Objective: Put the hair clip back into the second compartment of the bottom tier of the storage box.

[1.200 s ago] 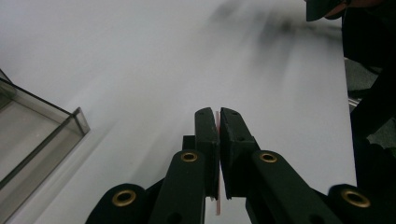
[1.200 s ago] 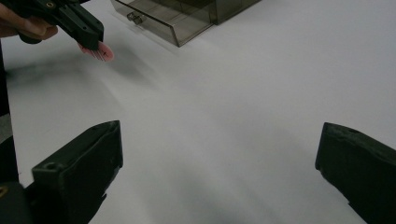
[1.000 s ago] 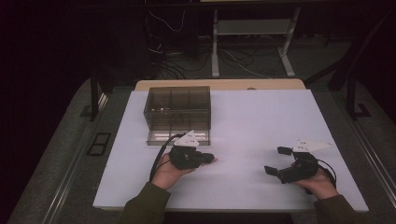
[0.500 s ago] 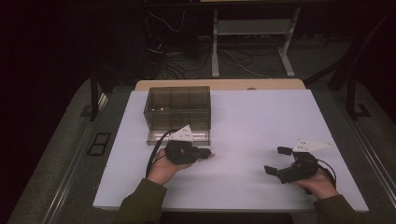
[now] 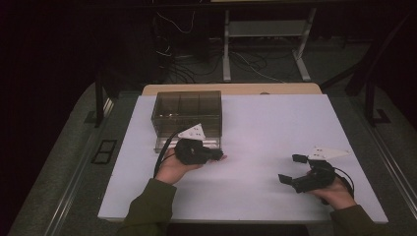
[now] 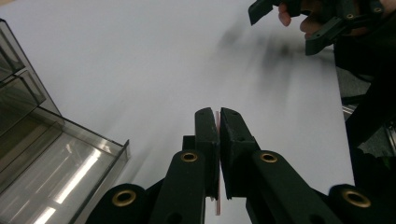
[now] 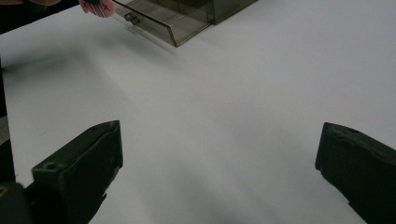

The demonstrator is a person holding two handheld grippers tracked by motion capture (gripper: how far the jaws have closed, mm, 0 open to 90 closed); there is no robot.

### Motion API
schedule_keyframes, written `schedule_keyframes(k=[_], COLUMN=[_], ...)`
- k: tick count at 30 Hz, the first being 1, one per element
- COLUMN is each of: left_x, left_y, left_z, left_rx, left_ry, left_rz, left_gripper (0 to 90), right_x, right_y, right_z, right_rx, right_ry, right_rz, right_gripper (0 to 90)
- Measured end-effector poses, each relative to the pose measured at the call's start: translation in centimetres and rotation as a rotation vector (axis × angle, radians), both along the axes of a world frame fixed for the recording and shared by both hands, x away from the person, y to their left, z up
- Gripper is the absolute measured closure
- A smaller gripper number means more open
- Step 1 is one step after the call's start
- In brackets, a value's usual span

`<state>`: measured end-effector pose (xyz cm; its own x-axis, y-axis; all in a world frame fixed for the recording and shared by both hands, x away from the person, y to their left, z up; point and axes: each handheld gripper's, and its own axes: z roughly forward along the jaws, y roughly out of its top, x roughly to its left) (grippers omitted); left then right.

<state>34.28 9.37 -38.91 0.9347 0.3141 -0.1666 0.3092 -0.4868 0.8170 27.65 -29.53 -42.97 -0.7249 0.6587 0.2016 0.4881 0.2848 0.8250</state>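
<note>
My left gripper (image 5: 219, 155) hovers just in front of a smoky clear drawer box (image 5: 187, 110). In the left gripper view its jaws (image 6: 217, 113) are shut on a thin pink card (image 6: 217, 140), seen edge-on between the pads. One drawer (image 6: 60, 154) of the box stands pulled out to the left of the jaws. My right gripper (image 5: 291, 168) rests low at the near right of the white table, open, with nothing between its jaws (image 7: 217, 133). In the right gripper view the pink card (image 7: 97, 6) shows far off beside the open drawer (image 7: 163, 18).
The white tabletop (image 5: 275, 128) spreads bare between the two grippers and toward the far right. A wooden strip (image 5: 231, 89) lines the far edge. Beyond it, on the dark floor, stand a metal frame (image 5: 265, 29) and cables.
My left hand has drifted a little farther from the near edge, toward the drawer box, still shut on the pink card. The right hand has kept still.
</note>
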Motion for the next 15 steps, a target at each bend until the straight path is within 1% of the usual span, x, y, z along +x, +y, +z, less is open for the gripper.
schedule_keyframes(k=[2, 4, 5, 6, 10, 15], left_x=[0.3, 0.5, 0.6, 0.7, 1.1, 1.4], left_y=[0.1, 0.3, 0.4, 0.5, 1.1, 1.4], left_z=[0.0, -0.1, -0.1, -0.1, -0.1, -0.2], left_rx=[0.0, -0.018, -0.02, -0.015, -0.014, -0.008], left_ry=[0.003, 0.004, 0.005, 0.0, -0.004, -0.012], left_rz=[0.003, 0.014, 0.018, 0.019, 0.041, 0.052], left_gripper=[85.6, 85.6, 85.6, 85.6, 85.6, 85.6], right_x=[0.0, 0.0, 0.0, 0.0, 0.0, 0.0], right_y=[0.0, 0.0, 0.0, 0.0, 0.0, 0.0], right_z=[0.0, 0.0, 0.0, 0.0, 0.0, 0.0], right_rx=[0.0, 0.001, 0.001, 0.002, 0.002, 0.002], right_ry=[-0.001, -0.001, -0.002, 0.0, -0.002, -0.002], right_rz=[-0.001, 0.0, 0.002, 0.002, 0.006, 0.007], right_gripper=[0.2, 0.2, 0.2, 0.2, 0.2, 0.2])
